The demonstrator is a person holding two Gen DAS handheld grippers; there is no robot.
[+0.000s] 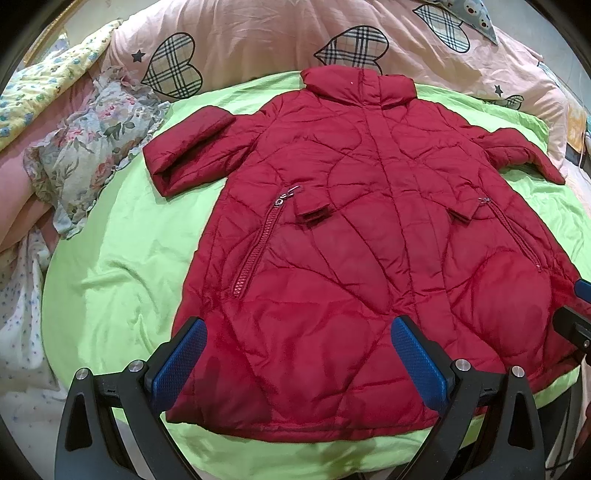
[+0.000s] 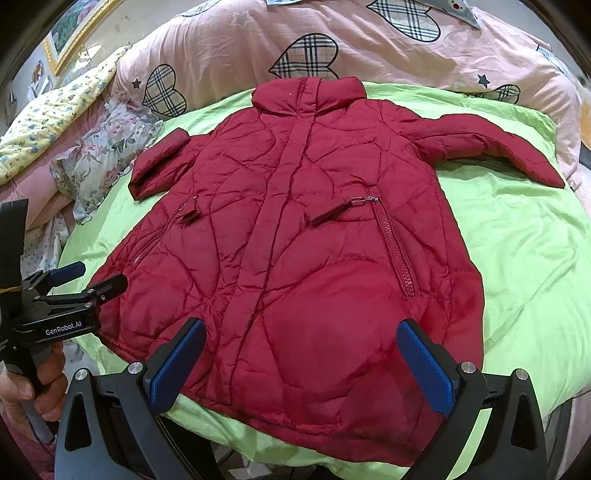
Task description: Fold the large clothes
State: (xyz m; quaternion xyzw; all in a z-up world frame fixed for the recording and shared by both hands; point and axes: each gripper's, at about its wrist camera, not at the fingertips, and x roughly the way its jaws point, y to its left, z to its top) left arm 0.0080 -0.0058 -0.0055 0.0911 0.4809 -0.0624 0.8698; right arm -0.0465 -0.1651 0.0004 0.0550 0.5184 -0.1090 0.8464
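Red quilted coat: laid flat, front up, on lime-green sheet of bed; collar toward pillows, hem toward cameras. Front closed down the centre. Two slanted zip pockets, one each side of the centre line, each with a small flap beside its upper end. Both sleeves bent inward at the elbow, cuffs resting near the sides of the body; sleeve on image left shorter-looking, sleeve on image right stretched outward across the sheet.

Left gripper: blue-padded fingers spread wide, holding nothing; hovering over lower hem area, coat visible between them. Seen also from the right wrist view at left edge, beside the coat's lower side edge, held by a hand.

Right gripper: fingers spread wide, holding nothing; poised over hem region, slightly toward image right of centre.

Pink duvet with plaid hearts: bunched behind collar, along the far side of the bed.
Floral cloth: crumpled at image left, beside the sheet's edge.
Yellow flowered quilt: far left, behind floral cloth.
Framed picture: upper left corner, right wrist view.
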